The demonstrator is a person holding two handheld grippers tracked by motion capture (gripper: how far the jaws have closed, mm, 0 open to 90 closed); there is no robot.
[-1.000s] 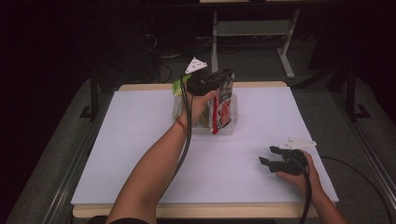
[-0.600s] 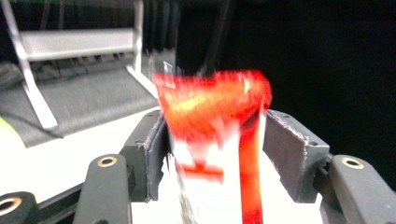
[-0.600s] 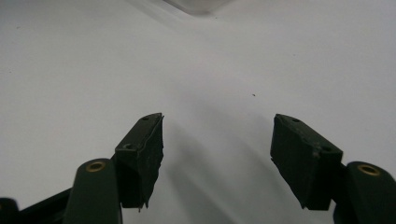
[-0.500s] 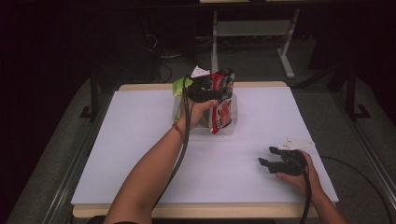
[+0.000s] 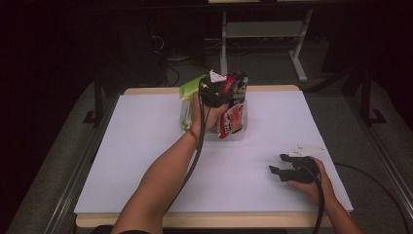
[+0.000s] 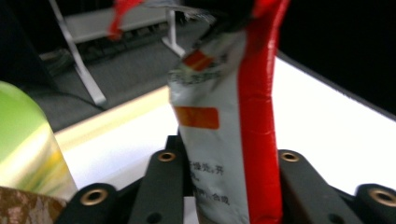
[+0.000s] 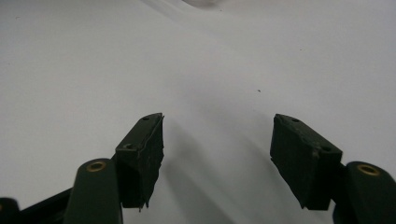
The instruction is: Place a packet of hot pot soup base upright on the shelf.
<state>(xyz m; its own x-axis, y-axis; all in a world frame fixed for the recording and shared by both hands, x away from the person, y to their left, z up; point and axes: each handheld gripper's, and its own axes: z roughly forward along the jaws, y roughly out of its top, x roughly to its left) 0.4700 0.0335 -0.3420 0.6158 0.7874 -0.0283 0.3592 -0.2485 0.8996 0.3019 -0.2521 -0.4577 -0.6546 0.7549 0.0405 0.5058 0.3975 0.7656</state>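
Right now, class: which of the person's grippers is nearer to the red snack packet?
Left. The left gripper is shut on the red snack packet at the clear container near the table's far edge. The right gripper rests open on the white table near its front right.

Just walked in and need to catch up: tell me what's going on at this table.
A person works at a white-covered table with a gripper in each hand. The left gripper is at the far side, shut on a red and white snack packet over a clear container, where a green packet also stands. The right gripper rests near the front right edge, jaws open on nothing.
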